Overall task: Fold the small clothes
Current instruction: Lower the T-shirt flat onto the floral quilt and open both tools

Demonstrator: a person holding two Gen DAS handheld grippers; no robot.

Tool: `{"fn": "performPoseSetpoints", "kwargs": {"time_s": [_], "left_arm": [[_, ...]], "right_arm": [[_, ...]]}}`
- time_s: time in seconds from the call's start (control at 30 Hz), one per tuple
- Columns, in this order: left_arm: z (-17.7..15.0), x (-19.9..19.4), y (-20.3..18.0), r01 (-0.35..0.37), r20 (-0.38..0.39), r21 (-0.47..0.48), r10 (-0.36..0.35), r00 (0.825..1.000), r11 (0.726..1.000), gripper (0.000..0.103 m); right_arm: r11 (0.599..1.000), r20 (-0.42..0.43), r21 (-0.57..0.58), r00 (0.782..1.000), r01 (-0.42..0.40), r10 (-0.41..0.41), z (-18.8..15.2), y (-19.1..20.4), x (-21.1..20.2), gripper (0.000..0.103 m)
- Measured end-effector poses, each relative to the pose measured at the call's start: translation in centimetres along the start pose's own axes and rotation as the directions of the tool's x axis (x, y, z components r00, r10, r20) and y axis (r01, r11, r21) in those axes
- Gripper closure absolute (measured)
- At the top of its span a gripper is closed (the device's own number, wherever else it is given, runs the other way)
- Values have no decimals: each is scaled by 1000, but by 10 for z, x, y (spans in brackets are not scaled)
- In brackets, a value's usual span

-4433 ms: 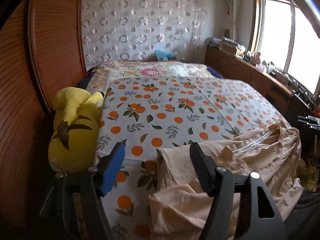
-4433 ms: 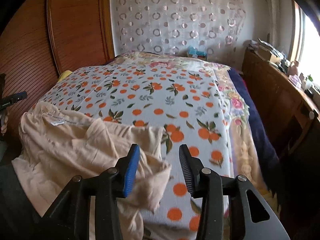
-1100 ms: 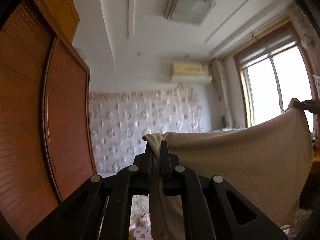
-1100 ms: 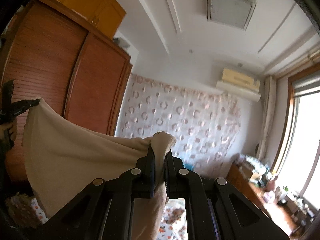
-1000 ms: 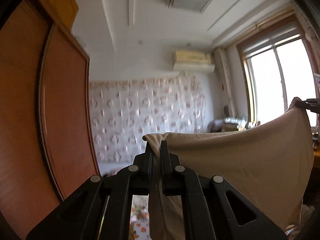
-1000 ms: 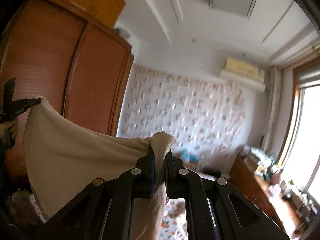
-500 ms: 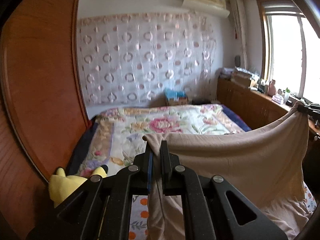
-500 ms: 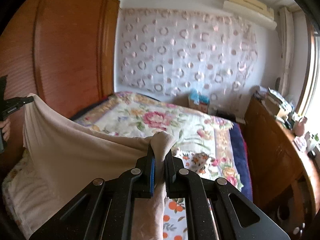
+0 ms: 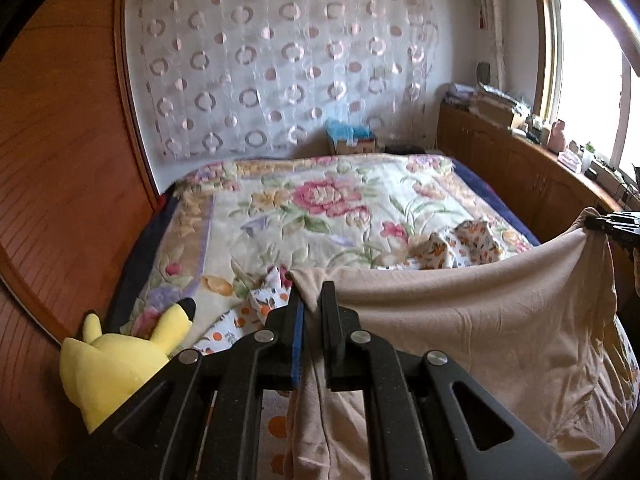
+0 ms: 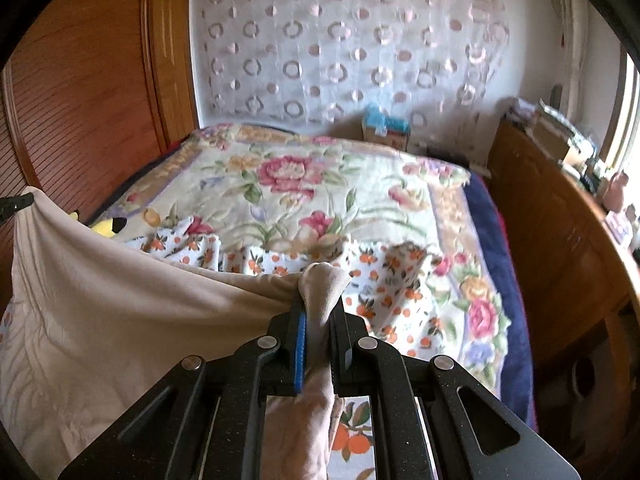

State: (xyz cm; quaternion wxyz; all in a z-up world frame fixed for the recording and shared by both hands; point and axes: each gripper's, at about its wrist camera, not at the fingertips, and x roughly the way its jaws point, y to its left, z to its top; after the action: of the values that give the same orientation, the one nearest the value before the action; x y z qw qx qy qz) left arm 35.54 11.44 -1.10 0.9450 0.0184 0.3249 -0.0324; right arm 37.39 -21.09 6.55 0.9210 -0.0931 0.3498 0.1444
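A beige garment (image 9: 480,328) hangs stretched between my two grippers above the bed. My left gripper (image 9: 312,304) is shut on one top corner of it. My right gripper (image 10: 318,308) is shut on the other top corner, and the cloth (image 10: 100,312) spreads left from it. In the left wrist view the right gripper (image 9: 612,224) shows at the far right edge holding its corner. In the right wrist view the left gripper (image 10: 16,202) shows at the far left edge. The lower part of the garment drapes onto the orange-print sheet (image 10: 384,276).
A floral quilt (image 9: 320,208) covers the far half of the bed. A yellow plush toy (image 9: 116,360) lies at the bed's left side by the wooden wardrobe (image 9: 60,160). A wooden cabinet (image 10: 560,220) with clutter runs along the right under the window.
Both grippers have come down from pointing at the ceiling to pointing at the bed, carrying the spread garment lower. Earlier they were open beside the crumpled garment.
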Motion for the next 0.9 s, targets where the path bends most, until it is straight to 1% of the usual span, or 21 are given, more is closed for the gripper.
{"fn": "performPoseSetpoints", "kwargs": {"time_s": [0.03,0.07,0.1,0.13,0.17,0.2,0.27,0.33,0.4,0.43,0.5,0.67,0.83,0.9], "left_arm": [[-1,5,1,-5,-20,-1,5,1000,1000,92],[-3,8,2,-5,-30,2,5,1000,1000,90],[-4,10,3,2,-38,4,-1,999,1000,79],[-8,11,6,16,-47,3,-16,999,1000,72],[-13,9,6,25,-51,0,-25,998,1000,61],[-16,9,7,31,-54,-2,-31,998,1000,61],[-27,9,8,52,-85,-11,-53,995,999,60],[-39,7,5,76,-117,-15,-77,990,997,53],[-54,0,1,92,-129,-16,-94,987,996,38],[-61,-4,-1,100,-135,-17,-101,986,995,35],[-79,-13,-5,118,-140,-20,-120,983,993,34],[-110,-28,-6,111,-147,-33,-115,982,993,34],[-131,-21,-7,75,-197,-24,-78,977,997,34],[-135,-18,-6,67,-211,-20,-70,975,998,34]], "right_arm": [[1000,-12,5,1000,-3,3,1,-2,4,91],[1000,-23,10,1000,4,-3,2,-1,5,82],[1000,-31,15,999,10,-10,2,-1,5,78],[1000,-33,21,999,7,-7,-2,-1,3,71],[1000,-32,29,999,-4,5,-4,-1,-1,63],[999,-30,33,999,-15,16,-10,-1,-5,60],[999,-27,32,999,-23,24,-21,1,-15,58],[998,-30,40,998,-47,48,-35,3,-24,58],[996,-36,47,997,-71,72,-52,3,-38,58],[996,-37,50,996,-80,82,-58,2,-39,58],[994,-41,55,994,-96,98,-76,3,-52,58],[988,-76,91,989,-122,129,-114,0,-68,58],[980,-109,153,983,-129,146,-131,-13,-67,58],[981,-120,157,984,-116,136,-133,-15,-63,58]]}}
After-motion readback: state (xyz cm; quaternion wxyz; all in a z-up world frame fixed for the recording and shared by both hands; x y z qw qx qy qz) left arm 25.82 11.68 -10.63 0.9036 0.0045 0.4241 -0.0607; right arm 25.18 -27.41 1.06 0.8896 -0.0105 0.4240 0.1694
